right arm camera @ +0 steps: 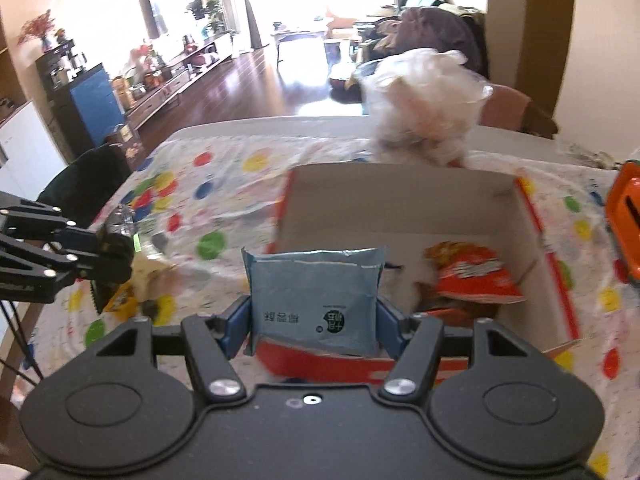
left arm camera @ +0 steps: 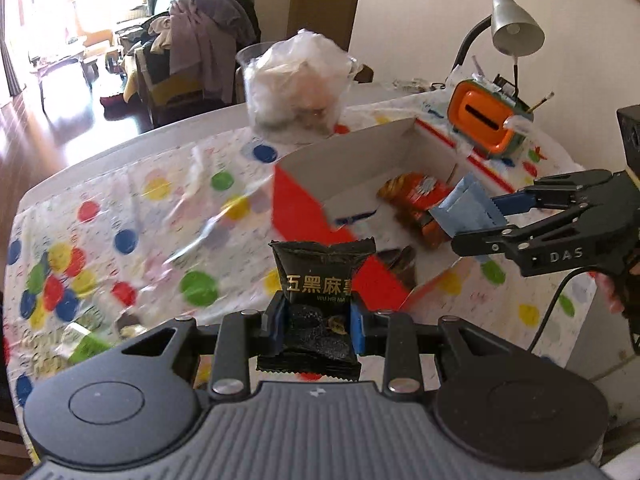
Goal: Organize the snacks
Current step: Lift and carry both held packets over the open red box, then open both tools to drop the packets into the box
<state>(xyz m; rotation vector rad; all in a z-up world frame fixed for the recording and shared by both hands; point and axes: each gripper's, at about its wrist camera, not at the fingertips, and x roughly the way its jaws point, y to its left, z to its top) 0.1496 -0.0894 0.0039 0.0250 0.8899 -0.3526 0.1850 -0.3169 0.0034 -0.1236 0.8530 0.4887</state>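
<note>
My left gripper [left arm camera: 314, 320] is clamped on a black packet [left arm camera: 320, 280], the right gripper [right arm camera: 312, 320] pinches a blue packet [right arm camera: 316, 292] over the box [right arm camera: 400, 204] (orange bag [right arm camera: 472, 276] inside); plastic-stuffed tub [right arm camera: 424, 120] beyond.

Open-topped cardboard box [right arm camera: 404, 208] stands on the tabletop [left arm camera: 132, 216]; its mouth is unobstructed from above. Inside, an orange snack bag [right arm camera: 476, 276] takes up one side of the floor, while the floor beside it, toward the far wall, shows bare. The right tongs [left arm camera: 476, 216] hang over the box's near wall with a blue packet [right arm camera: 316, 300] clamped, narrowing entry on that side. A stuffed clear plastic bag [left arm camera: 298, 84] rises just behind the box's far wall. An orange container [left arm camera: 486, 120] and a desk lamp [left arm camera: 516, 24] stand near the tabletop's far corner. Loose wrappers [left arm camera: 80, 340] lie by the opposite edge. The dotted cloth between them and the box lies open.
</note>
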